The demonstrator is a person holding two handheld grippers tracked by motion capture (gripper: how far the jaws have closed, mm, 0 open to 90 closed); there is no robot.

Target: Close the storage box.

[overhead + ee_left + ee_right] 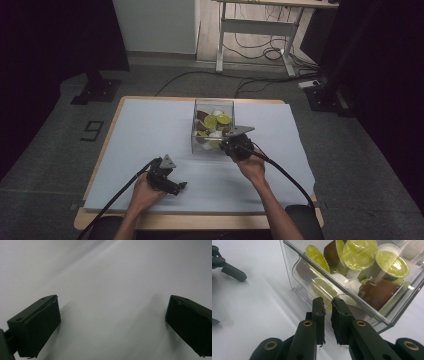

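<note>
A clear plastic box (195, 131) stands at the middle of the white sheet (145, 130), filled with several coffee capsules (216, 120), some with lime-green lids, some brown, some white. In the right gripper view the capsules (359, 252) lie heaped behind the box's clear front wall (294, 277). My right gripper (327, 302) is shut on the lip of that wall, at its curved cut-out. From the high view the right gripper (226, 145) sits at the box's near right corner. My left gripper (180, 187) rests low near the front left, its jaws (112, 322) open over bare sheet.
The wooden table (107, 150) edge shows around the sheet. A jaw of the left gripper (233, 272) appears far left in the right gripper view. Beyond the table are a desk frame (257, 30), floor cables (260, 52) and dark stand bases (95, 92).
</note>
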